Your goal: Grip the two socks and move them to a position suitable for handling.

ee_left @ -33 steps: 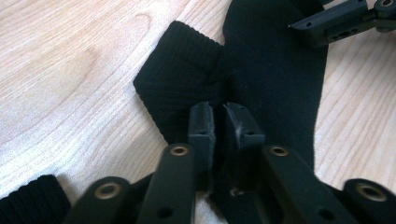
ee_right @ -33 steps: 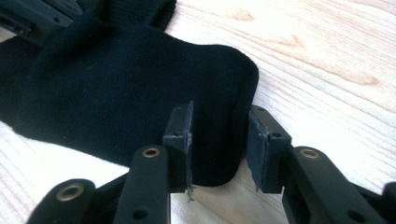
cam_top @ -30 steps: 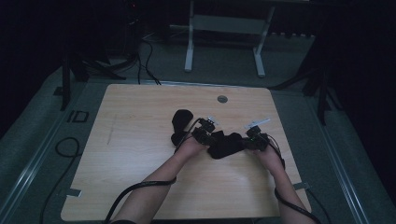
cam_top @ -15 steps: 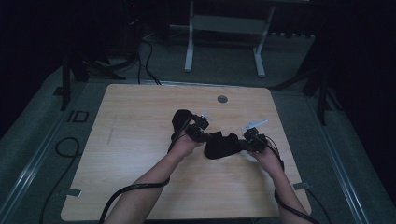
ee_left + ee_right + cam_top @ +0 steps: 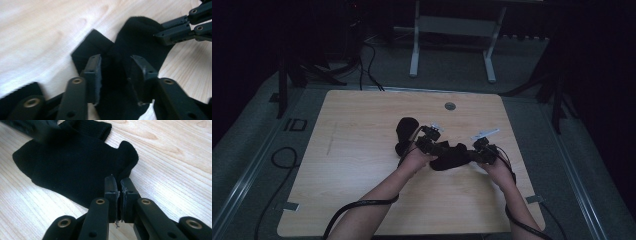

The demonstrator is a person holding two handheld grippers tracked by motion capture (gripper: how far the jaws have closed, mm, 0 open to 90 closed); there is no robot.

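Right gripper view shows the right gripper (image 5: 117,185) pinching the black sock's (image 5: 67,167) edge on the table (image 5: 170,162); that thin bite could slip. The left gripper (image 5: 113,71), jaws just opening, stands half wide around a fold, not pressing. A second sock (image 5: 404,132) lies just beyond, its shape hard to make out.

Both forearms are bare, with no sleeves on them. Each hand carries a black gripper: the left gripper (image 5: 430,142) and the right gripper (image 5: 484,150). A black cable trails from each one back along the forearm. Each has a pale grey plate on top. Up close, the jaws are flat black links joined by brass-coloured rivets, and they end in dark rectangular pads with small screws and frayed edges.
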